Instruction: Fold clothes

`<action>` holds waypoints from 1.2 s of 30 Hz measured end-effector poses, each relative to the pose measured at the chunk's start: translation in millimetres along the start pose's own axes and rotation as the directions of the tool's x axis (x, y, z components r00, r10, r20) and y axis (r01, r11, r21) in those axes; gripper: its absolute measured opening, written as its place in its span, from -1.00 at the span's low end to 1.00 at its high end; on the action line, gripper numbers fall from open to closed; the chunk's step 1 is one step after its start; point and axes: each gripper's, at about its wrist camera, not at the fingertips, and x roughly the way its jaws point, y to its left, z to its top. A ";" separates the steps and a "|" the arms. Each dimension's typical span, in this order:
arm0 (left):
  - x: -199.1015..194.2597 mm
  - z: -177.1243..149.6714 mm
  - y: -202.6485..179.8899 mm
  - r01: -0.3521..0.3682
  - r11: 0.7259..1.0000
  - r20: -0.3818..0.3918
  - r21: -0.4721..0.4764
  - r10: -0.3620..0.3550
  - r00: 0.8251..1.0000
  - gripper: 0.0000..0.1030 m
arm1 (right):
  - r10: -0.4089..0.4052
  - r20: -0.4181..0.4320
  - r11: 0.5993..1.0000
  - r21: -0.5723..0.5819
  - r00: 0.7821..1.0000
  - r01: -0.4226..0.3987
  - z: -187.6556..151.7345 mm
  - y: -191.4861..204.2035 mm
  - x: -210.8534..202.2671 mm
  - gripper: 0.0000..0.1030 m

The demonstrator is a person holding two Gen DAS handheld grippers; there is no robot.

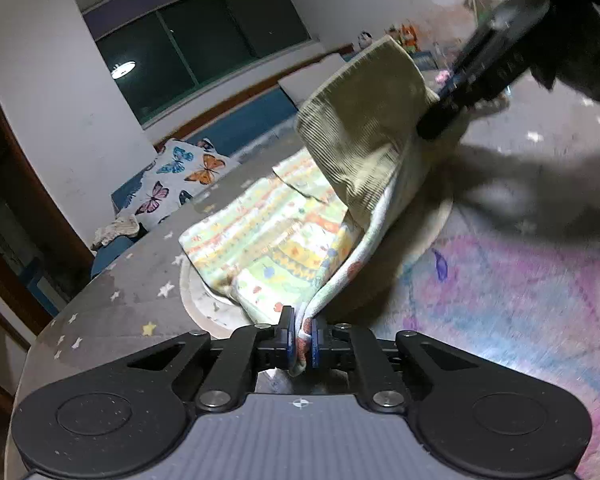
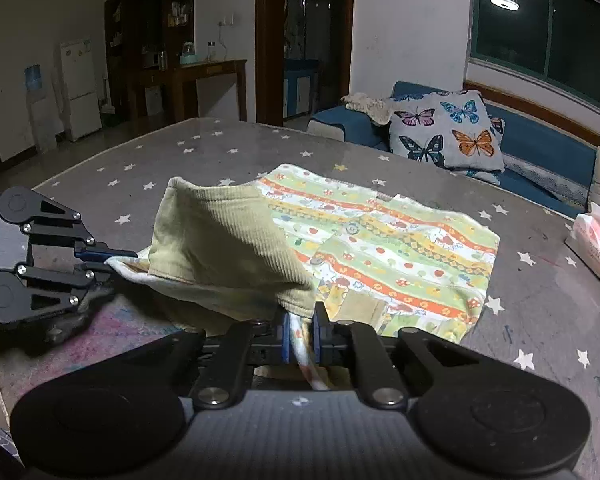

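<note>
Patterned garment (image 2: 384,248), olive corduroy lining (image 2: 220,240) turned up, was spread on the star-printed grey table cover (image 2: 220,148). Its near edge was clamped at one corner by the left gripper (image 1: 300,332), at the other by the right gripper (image 2: 300,334). Butterfly cushion (image 2: 444,132) was noted beyond.

The tabletop (image 2: 228,148) is covered with a grey cloth printed with small white and yellow stars. Its near part is smeared with pink, purple and blue stains (image 1: 512,280). A patterned garment (image 2: 400,248), striped in green, orange and yellow with small fruit prints, lies spread flat over the middle of the surface; its near edge is lifted off the cloth, showing an olive corduroy side (image 2: 220,240). Near the right edge lies a pack of tissues (image 2: 596,240) in pink and white wrapping, well apart from the garment.
</note>
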 end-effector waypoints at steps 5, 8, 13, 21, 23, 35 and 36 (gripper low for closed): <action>-29.6 12.3 4.6 0.017 1.000 0.042 -0.019 -0.016 0.999 -0.86 | 0.027 0.013 1.000 0.006 1.000 -0.027 -3.0 3.4 -22.8 -0.84; -58.8 18.3 5.7 0.046 0.999 0.071 -0.025 -0.044 0.997 -0.86 | 0.063 0.018 0.998 0.002 0.998 -0.063 -9.5 9.4 -48.3 -0.84; -103.4 30.3 8.6 0.085 0.996 0.126 -0.029 -0.080 0.989 -0.86 | 0.104 0.032 0.994 -0.018 0.994 -0.103 -15.5 23.9 -95.3 -0.85; -82.0 49.0 30.3 0.086 0.992 0.137 -0.095 -0.072 0.988 -0.86 | 0.085 0.030 0.996 -0.031 0.996 -0.084 7.8 17.2 -85.2 -0.88; -64.5 53.3 38.5 0.080 0.991 0.117 -0.109 -0.067 0.991 -0.86 | 0.079 0.023 0.997 -0.026 0.997 -0.079 19.3 9.2 -71.6 -0.88; 79.7 52.6 89.7 0.080 0.964 -0.089 -0.253 -0.105 0.990 -0.85 | 0.040 -0.111 0.998 0.044 0.993 -0.036 61.9 -44.8 50.8 -0.87; 89.9 49.6 92.2 0.073 0.961 -0.110 -0.268 -0.106 0.988 -0.85 | 0.039 -0.125 0.998 0.063 0.991 -0.032 60.6 -49.5 60.8 -0.87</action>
